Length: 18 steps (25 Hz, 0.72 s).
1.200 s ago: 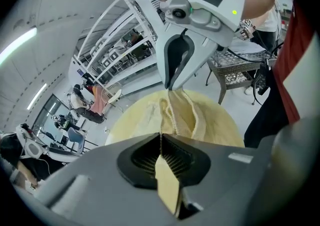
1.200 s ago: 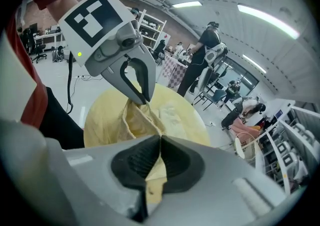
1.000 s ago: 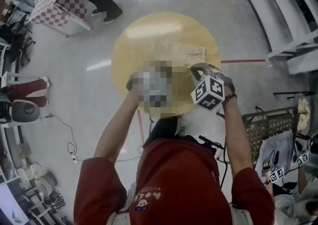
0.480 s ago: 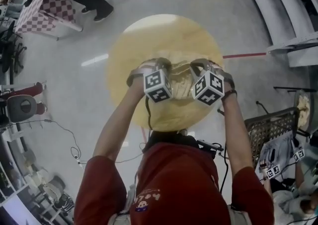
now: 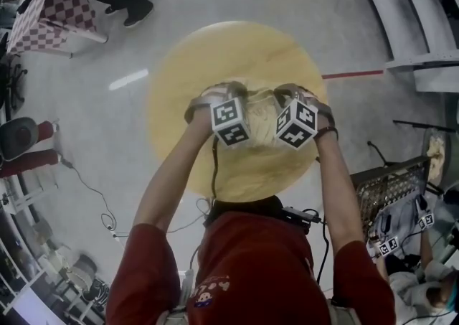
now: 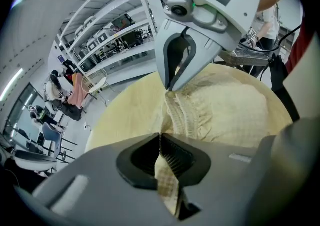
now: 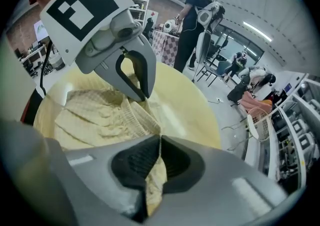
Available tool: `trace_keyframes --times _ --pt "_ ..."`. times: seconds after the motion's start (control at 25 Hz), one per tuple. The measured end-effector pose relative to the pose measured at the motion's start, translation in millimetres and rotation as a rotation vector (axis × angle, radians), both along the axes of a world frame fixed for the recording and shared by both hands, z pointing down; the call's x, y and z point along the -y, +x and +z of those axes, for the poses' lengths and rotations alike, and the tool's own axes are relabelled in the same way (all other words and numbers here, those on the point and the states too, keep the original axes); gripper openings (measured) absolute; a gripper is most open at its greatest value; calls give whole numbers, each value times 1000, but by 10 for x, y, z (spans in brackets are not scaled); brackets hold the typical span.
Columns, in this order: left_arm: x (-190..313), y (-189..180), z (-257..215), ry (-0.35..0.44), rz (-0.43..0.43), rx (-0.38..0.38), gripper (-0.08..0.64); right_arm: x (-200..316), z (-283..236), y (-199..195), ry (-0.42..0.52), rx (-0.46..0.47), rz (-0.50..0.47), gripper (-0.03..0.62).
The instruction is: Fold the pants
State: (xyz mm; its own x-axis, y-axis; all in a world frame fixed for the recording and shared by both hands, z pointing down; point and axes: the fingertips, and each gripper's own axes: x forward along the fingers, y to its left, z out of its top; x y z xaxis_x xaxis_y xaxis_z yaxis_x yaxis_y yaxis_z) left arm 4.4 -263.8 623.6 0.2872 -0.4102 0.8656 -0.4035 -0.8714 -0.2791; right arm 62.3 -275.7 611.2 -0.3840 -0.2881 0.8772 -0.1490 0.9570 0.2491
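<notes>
The only markings are the black-and-white square markers (image 5: 231, 121) on the cubes of the two grippers. The print on the person's red shirt (image 5: 258, 266) is too small to read.

In the head view a glossy grey floor (image 5: 344, 22) fills the frame, crossed at 3 o'clock by a thin red line (image 5: 355, 74). At centre stands a round table (image 5: 237, 47) with a smooth, pale yellow top. Pale shelving (image 5: 423, 22) runs past at 2 o'clock. At 10 o'clock is a table under a red-and-white checkered cloth (image 5: 50, 19), with a dark-clothed person's legs (image 5: 122, 1) beside it at 11. A wire-mesh cart (image 5: 387, 187) sits at 4 o'clock, and a thin cable (image 5: 100, 201) loops over the floor at 8.

The pants (image 5: 259, 121) are soft, pale yellow cloth with a fine check weave and a gathered, ribbed waistband. They lie bunched on the table's 6 o'clock half, largely hidden in the head view by the two grippers held side by side above them.

The left gripper (image 6: 162, 142) has its grey jaws closed on a fold of the waistband, which hangs through its black ridged pads. The right gripper (image 7: 159, 145) pinches the same band just beside it, jaws clamped on the cloth. Each gripper's tips show at 12 o'clock in the other's view.
</notes>
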Motion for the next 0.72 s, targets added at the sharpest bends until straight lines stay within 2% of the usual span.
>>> trace_keyframes --times 0.32,0.48,0.72 --pt "53 -15 101 17 -20 4 42 70 185 -22 -17 -34 15 12" --pt "71 -27 57 41 -43 -8 65 69 179 -31 7 -49 23 14" --pt "65 -54 -124 74 -74 -15 116 112 4 60 58 3 87 48"
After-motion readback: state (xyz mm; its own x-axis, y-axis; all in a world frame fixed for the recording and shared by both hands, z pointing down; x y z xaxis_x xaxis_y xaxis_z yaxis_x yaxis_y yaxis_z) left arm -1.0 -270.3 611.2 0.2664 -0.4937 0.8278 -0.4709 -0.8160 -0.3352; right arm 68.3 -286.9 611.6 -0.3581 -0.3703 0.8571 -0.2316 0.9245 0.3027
